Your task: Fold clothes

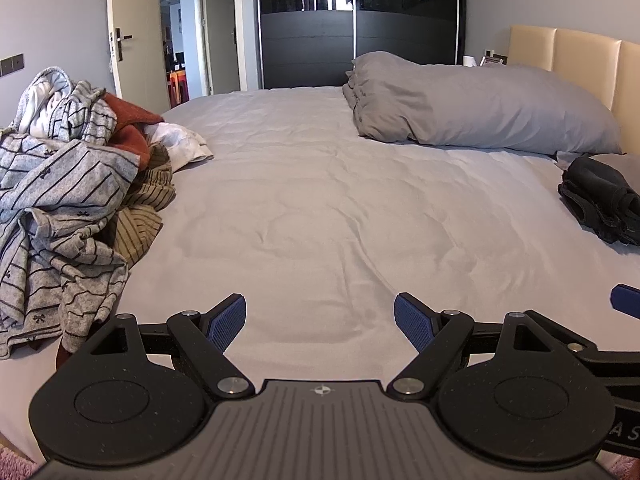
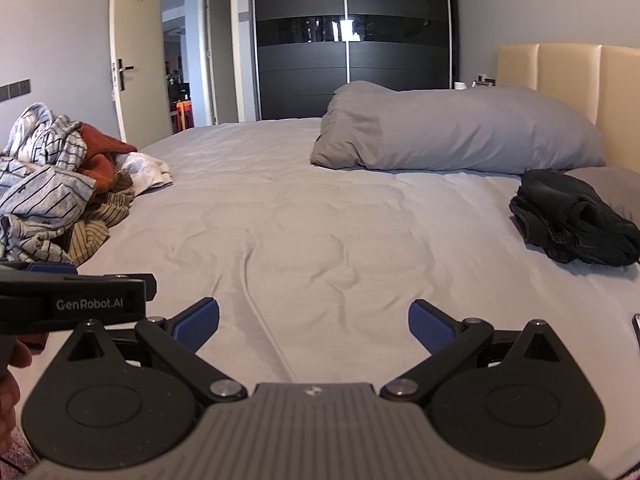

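Note:
A heap of unfolded clothes (image 1: 68,200) lies on the left of the bed: grey striped tops, a rust-red garment (image 1: 128,128), an olive striped piece and something white. The same heap (image 2: 52,204) shows at the left of the right wrist view. A folded black garment (image 1: 600,204) (image 2: 572,220) rests at the right, near the pillows. My left gripper (image 1: 320,320) hovers open over the bare sheet, nothing between its blue pads. My right gripper (image 2: 314,326) is open too, beside it to the right, holding nothing.
The bed (image 1: 320,200) has a pale grey sheet with shallow creases. Grey pillows (image 1: 472,108) and a cream headboard (image 1: 580,60) are at the back right. A dark wardrobe (image 1: 356,24) and an open door (image 1: 136,40) stand beyond the bed.

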Demonstrator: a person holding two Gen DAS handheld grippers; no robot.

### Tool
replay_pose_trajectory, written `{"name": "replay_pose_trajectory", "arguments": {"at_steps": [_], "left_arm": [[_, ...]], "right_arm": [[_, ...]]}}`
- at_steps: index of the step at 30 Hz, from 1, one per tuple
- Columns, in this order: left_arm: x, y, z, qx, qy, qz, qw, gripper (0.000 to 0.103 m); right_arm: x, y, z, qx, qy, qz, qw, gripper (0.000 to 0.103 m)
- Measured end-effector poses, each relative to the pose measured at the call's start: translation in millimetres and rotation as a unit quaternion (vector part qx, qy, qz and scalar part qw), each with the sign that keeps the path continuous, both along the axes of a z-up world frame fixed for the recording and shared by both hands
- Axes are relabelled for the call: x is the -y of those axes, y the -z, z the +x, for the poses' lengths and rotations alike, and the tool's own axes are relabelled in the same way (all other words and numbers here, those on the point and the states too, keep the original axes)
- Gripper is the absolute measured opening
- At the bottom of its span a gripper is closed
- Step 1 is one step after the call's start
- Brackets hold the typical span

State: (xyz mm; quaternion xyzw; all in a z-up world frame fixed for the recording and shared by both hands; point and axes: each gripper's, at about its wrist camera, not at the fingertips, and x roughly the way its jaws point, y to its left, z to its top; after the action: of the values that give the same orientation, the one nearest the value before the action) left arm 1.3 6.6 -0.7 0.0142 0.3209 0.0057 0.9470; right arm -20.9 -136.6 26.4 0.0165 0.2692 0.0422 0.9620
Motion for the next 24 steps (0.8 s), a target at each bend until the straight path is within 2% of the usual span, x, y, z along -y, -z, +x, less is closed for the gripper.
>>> {"name": "replay_pose_trajectory", "arguments": {"at_steps": [7,10,14,16,20,24], "left_arm": [[-30.2,-0.4,10.0,-0.029,-0.039,-0.012,0.9988,0.082],[-45.9,-3.3,13.9,-0.031,-0.054,-0.002,0.9981,0.082],[-74.1,-9.7,23.1,-0.035,-0.069,0.028,0.9966,0.082],[-93.4,-14.4,32.9,-0.037,-0.078,0.056,0.9947,0.082],[-137.5,-25.5,58.3,-0.031,-0.097,0.129,0.9865,0.082],[-180.6,-31.2,89.2,-0.032,-0.115,0.165,0.979,0.082]], "right_arm": [[-11.2,-1.2,8.9,-0.013,-0.02,0.001,1.0,0.102],[-18.3,-2.3,15.3,-0.021,-0.033,0.003,0.999,0.102],[-29.4,-4.0,27.0,-0.029,-0.047,0.004,0.998,0.102],[-36.5,-3.5,34.5,-0.029,-0.05,-0.001,0.998,0.102],[-49.2,1.3,49.3,-0.04,-0.059,-0.003,0.997,0.102],[-60.3,9.8,64.4,-0.052,-0.07,-0.014,0.996,0.102]]}}
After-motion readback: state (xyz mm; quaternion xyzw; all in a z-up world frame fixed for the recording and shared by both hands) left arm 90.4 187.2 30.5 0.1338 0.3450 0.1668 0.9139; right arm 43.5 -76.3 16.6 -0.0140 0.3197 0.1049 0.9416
